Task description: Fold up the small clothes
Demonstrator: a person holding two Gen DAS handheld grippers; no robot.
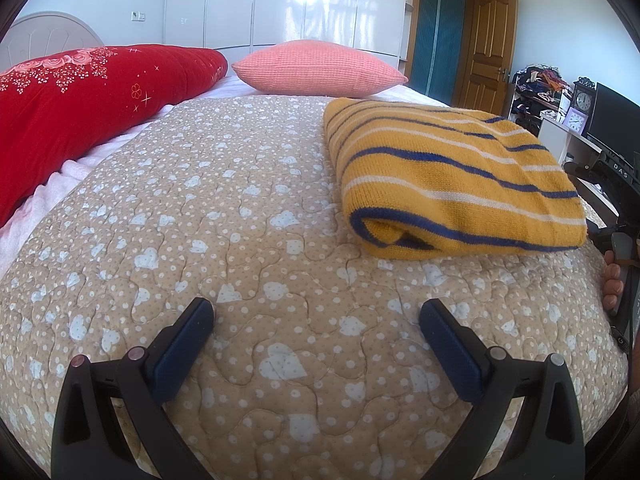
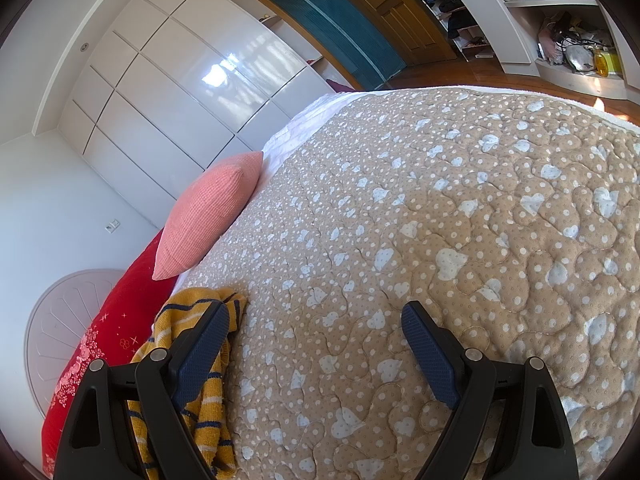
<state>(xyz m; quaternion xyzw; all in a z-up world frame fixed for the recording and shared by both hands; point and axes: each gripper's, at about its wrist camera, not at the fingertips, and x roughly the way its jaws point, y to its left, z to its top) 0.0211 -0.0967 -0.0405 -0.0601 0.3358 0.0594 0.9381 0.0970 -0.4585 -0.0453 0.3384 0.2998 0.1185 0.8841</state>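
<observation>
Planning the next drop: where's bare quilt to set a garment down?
Free: the quilt between the red pillow and the folded striped sweater, up to the pink cushion; also the open stretch ahead of the right gripper. Crowded: the sweater's corner.

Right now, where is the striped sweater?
In the left wrist view the sweater lies folded on the quilt, right of centre, in front of the pink pillow; the open left tool is not touching it.

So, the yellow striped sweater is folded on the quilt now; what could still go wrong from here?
1. The right gripper is open with one finger right at the yellow striped sweater; pulling away could snag the knit and undo the fold.
2. The sweater appears close to the quilt edge, so a nudge might slide it off.
</observation>
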